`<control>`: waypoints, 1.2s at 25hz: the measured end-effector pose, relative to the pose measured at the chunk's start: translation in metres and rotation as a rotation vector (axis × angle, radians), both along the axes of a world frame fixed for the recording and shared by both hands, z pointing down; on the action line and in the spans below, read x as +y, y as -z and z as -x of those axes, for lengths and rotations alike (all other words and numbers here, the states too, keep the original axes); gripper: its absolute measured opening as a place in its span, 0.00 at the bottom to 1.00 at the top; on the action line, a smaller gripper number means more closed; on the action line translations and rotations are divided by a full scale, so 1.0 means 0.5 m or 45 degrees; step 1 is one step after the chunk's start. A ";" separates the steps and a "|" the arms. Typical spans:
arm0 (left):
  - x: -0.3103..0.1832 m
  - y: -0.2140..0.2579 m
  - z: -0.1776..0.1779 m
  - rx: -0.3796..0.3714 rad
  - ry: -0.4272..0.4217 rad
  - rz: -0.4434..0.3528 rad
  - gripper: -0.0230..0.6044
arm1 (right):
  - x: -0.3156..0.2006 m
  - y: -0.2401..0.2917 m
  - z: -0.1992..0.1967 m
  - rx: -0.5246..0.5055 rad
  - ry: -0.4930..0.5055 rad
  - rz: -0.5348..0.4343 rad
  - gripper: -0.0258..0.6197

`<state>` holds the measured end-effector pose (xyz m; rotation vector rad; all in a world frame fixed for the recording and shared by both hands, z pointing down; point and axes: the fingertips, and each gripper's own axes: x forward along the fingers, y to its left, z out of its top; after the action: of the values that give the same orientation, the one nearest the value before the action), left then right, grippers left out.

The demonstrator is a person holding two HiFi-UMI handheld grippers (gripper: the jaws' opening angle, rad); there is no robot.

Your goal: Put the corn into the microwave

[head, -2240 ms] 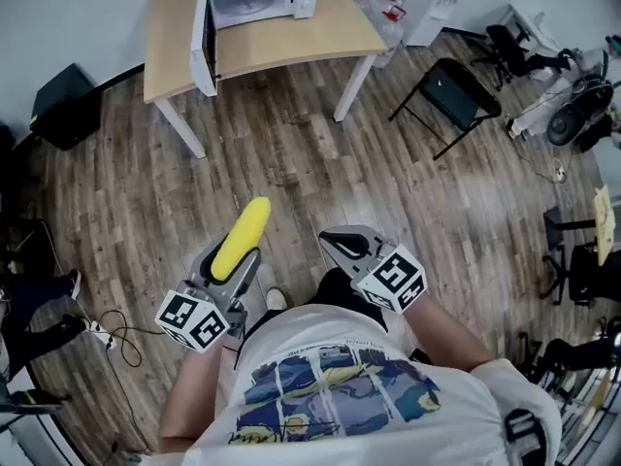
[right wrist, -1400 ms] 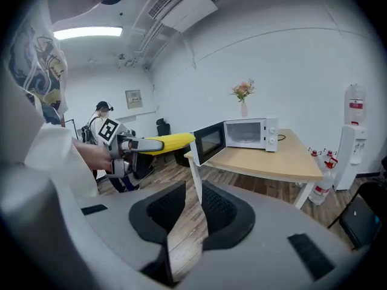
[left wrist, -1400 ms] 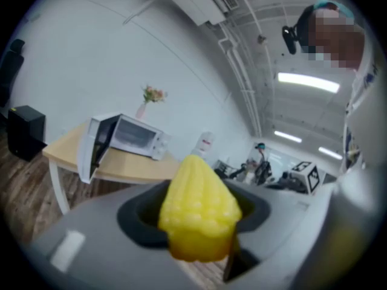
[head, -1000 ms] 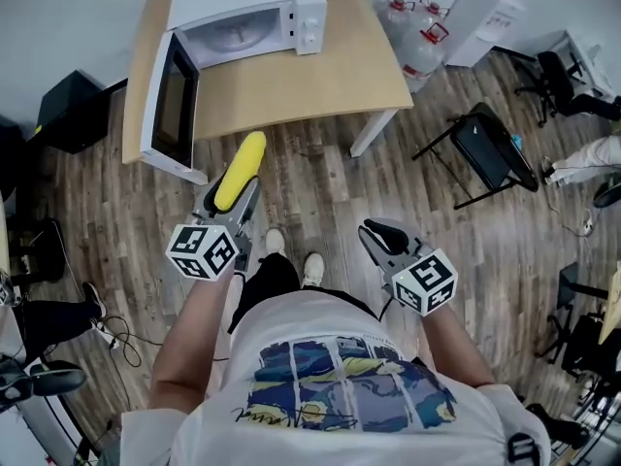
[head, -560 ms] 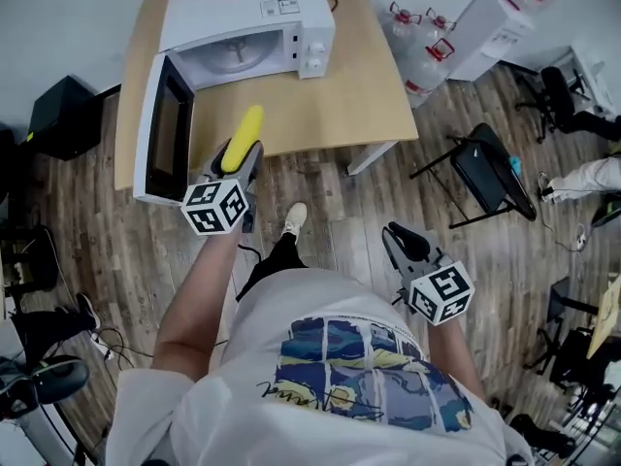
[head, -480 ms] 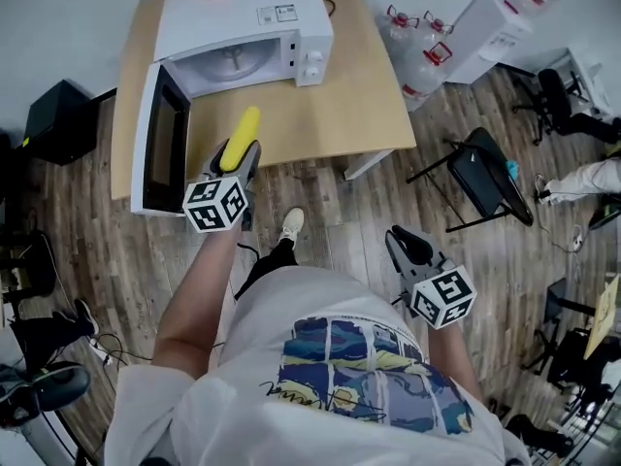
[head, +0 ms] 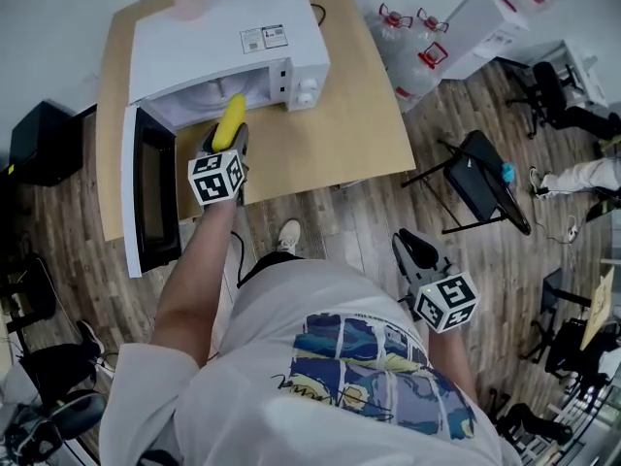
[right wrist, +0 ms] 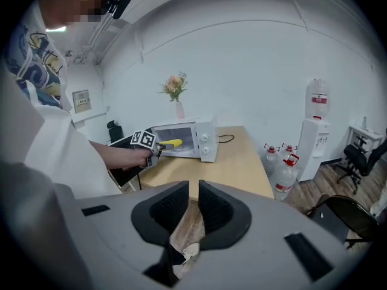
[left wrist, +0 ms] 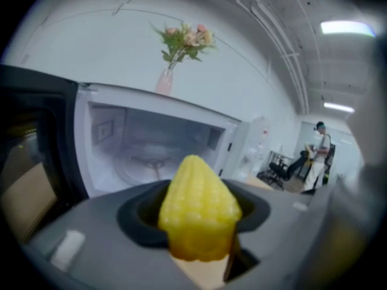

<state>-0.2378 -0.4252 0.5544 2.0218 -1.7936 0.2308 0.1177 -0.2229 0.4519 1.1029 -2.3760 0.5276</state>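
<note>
A yellow corn cob [left wrist: 198,205] is clamped by its thick end between the fingers of the left gripper [head: 225,144]. Its tapered tip points past the fingertips. The tip sits at the mouth of the open microwave [head: 228,47], not yet inside on the glass turntable [left wrist: 145,165] that lies ahead of the fingers.

The cob looks stiff and fairly light. Its rounded, bumpy sides would likely let it roll or slip, so a hold across the thick end, as here, seems the safest.

The microwave door [head: 144,197] hangs wide open to the left of the fingers. The oven stands on a wooden table [head: 359,115], and a vase of flowers [left wrist: 164,80] is on top of it. The right gripper [right wrist: 190,207] hangs low and well back from the table, its fingers drawn almost together with nothing between them.
</note>
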 end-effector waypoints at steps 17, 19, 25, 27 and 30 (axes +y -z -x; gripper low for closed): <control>-0.248 -0.122 0.036 -0.121 -0.026 0.154 0.44 | -0.089 -0.012 -0.049 0.060 -0.195 0.053 0.11; -0.265 -0.125 0.032 -0.123 -0.033 0.156 0.44 | -0.092 -0.013 -0.051 0.064 -0.201 0.062 0.11; -0.307 -0.129 0.031 -0.151 -0.036 0.163 0.44 | -0.097 -0.019 -0.042 0.067 -0.198 0.080 0.11; -0.314 -0.133 0.029 -0.178 -0.038 0.184 0.44 | -0.098 -0.020 -0.041 0.066 -0.198 0.086 0.11; -0.319 -0.140 0.021 -0.231 -0.058 0.224 0.44 | -0.103 -0.023 -0.040 0.064 -0.195 0.089 0.11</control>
<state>-0.2481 -0.5847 0.6243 1.9714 -1.7644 0.5818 0.1376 -0.2742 0.4633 1.2582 -2.2248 0.6229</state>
